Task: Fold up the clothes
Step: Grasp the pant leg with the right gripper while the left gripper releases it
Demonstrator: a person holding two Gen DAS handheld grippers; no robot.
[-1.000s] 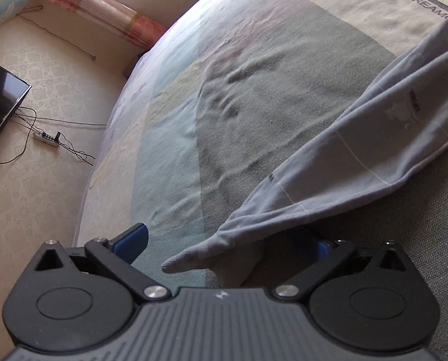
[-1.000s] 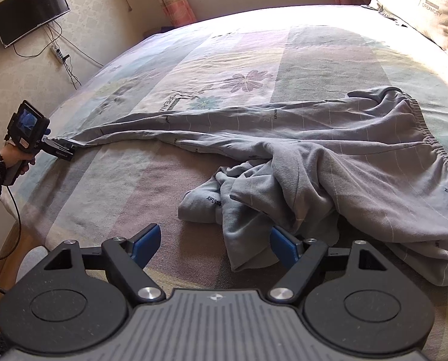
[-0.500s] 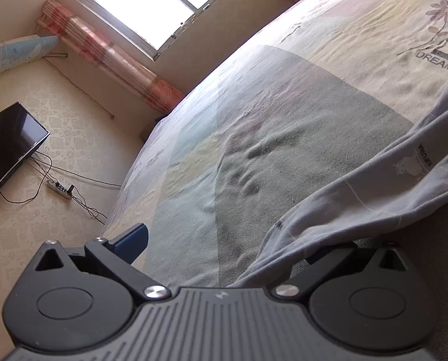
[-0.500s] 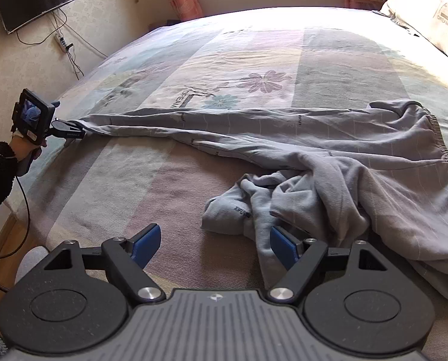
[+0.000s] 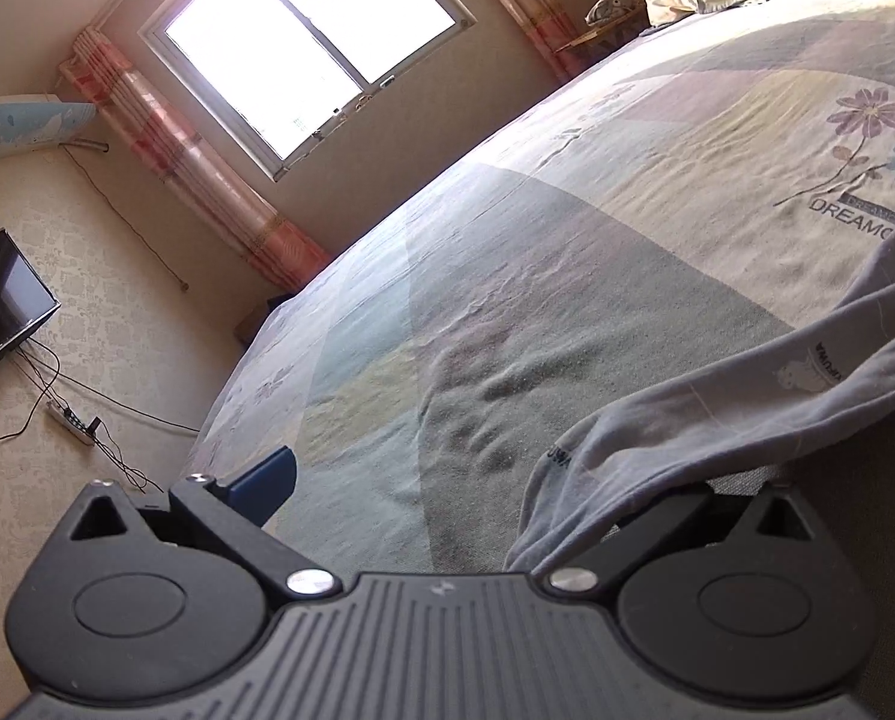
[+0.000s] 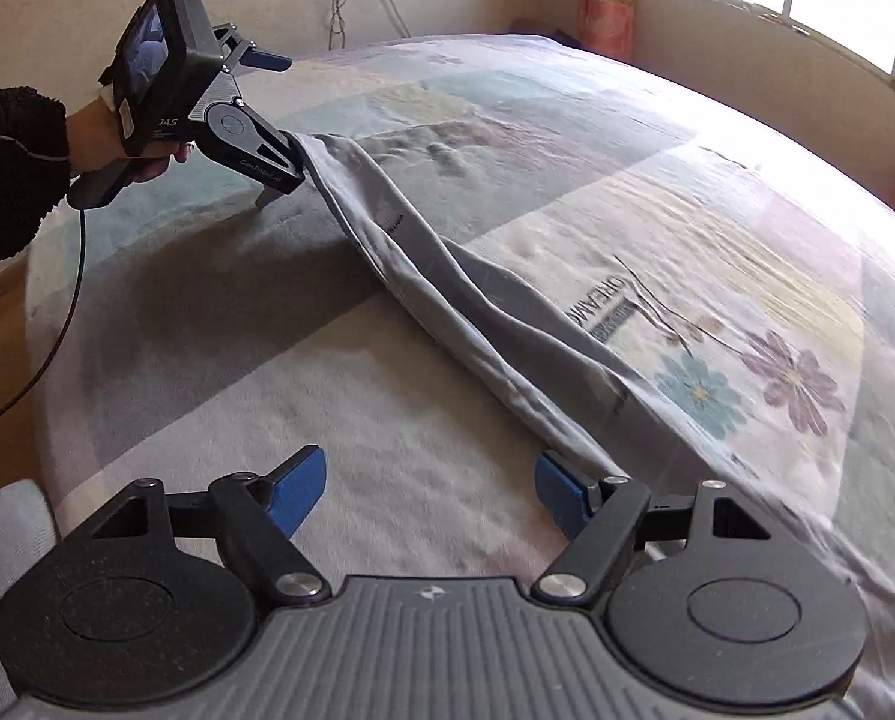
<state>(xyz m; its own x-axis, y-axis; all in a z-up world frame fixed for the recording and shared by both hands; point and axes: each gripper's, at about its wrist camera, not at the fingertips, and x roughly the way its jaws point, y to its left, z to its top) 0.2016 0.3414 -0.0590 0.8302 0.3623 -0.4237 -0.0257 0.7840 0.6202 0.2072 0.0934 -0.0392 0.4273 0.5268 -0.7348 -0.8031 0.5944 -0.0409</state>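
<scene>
Nothing is folded yet, as far as I can judge — the grey garment (image 6: 495, 324) lies stretched in a long rope across the bedspread (image 6: 279, 360). My left gripper (image 6: 279, 120) stands wide apart, the garment's end draped over one finger; whether it is truly held, I cannot tell. My right gripper (image 6: 429, 489) is closing with nothing between its fingers — cloth just beside it.

Each camera rides just behind its own hand-held gripper, angled down along the fingers, close over the bed (image 5: 567, 276). The left faces the window (image 5: 309, 42); the right looks across at the left hand-held gripper (image 6: 273, 120). Both catch the flower print.
</scene>
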